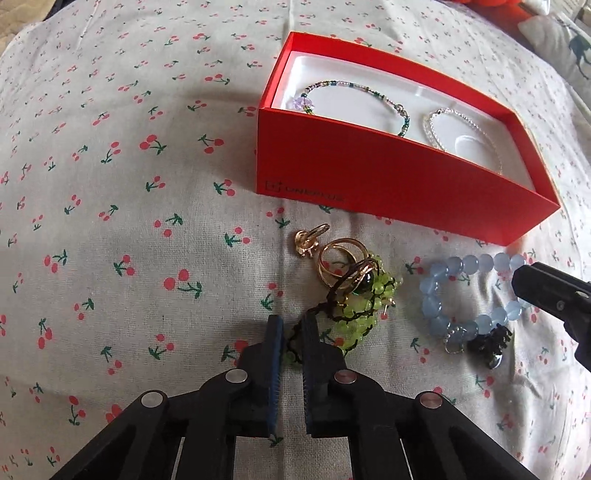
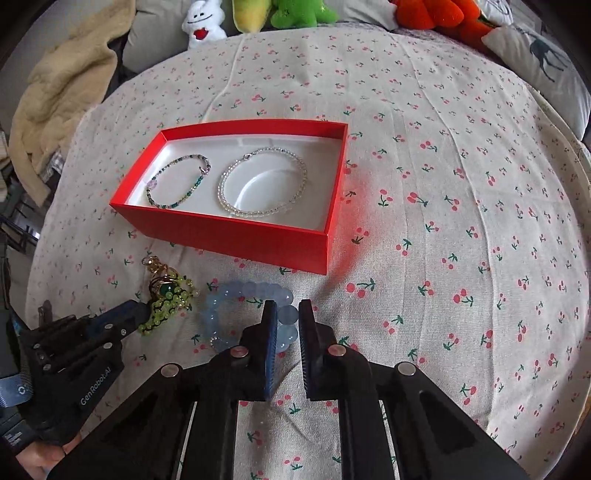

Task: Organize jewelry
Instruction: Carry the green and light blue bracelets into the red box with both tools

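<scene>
An open red box [image 2: 229, 236] lies on the cherry-print sheet, holding a green-and-purple bead bracelet [image 2: 177, 181] and a clear bead bracelet [image 2: 262, 184]. In front of it a green bead bracelet [image 1: 354, 310] on black cord is tangled with gold rings [image 1: 340, 254]. My left gripper [image 1: 292, 323] is shut on the cord end of this bracelet. To the right lies a blue bead bracelet [image 2: 236, 295] with a black charm [image 1: 491, 343]. My right gripper [image 2: 288, 308] is shut on its beads at its right side.
Plush toys [image 2: 295, 13] line the far edge of the bed. A beige blanket [image 2: 55, 92] is bunched at the left and a deer-print pillow [image 2: 546, 62] sits at the right. A hand [image 2: 33, 458] holds the left gripper.
</scene>
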